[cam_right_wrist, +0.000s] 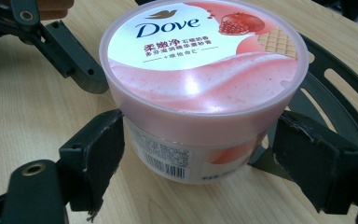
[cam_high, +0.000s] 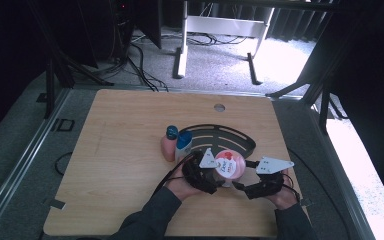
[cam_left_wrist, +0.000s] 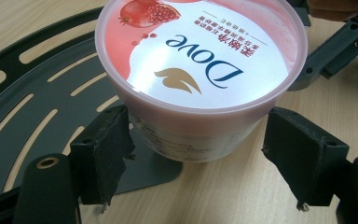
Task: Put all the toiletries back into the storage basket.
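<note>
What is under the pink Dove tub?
The Dove tub rests partly on the corner of the black slotted tray and partly on the wooden table. Its own body covers the contact area, so that spot stays hidden.

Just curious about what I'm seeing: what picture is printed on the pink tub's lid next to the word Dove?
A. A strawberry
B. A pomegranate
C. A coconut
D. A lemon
B: the lid of the tub shows a red pomegranate with seeds beside the Dove name, seen from both hand-held gripper views.
</note>
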Action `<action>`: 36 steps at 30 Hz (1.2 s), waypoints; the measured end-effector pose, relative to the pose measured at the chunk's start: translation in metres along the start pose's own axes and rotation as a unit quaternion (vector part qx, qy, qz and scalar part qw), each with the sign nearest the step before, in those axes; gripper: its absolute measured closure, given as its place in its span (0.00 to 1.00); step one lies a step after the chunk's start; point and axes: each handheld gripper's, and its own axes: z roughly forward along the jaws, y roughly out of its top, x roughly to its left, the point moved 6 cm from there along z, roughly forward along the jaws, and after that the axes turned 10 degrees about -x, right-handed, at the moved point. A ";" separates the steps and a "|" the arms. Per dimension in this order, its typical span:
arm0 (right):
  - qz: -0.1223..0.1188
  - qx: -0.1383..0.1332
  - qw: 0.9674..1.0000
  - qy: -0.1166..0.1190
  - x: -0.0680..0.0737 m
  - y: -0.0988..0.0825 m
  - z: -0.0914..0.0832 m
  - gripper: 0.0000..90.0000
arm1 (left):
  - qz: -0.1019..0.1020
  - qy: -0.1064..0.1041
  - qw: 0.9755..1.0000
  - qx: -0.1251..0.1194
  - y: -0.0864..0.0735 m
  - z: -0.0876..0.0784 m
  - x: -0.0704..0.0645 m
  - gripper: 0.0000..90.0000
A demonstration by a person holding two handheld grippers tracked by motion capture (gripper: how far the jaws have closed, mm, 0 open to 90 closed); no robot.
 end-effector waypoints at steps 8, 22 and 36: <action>-0.007 0.004 1.000 0.000 -0.006 0.002 0.001 0.19 | -0.003 0.007 1.000 0.001 0.003 0.003 0.003 0.26; -0.005 0.000 1.000 0.001 -0.020 0.005 0.004 0.19 | 0.005 0.023 1.000 0.008 0.012 0.008 0.011 0.26; 0.001 -0.004 1.000 0.003 -0.038 0.007 0.005 0.19 | 0.008 0.035 0.999 0.005 0.021 0.019 0.021 0.26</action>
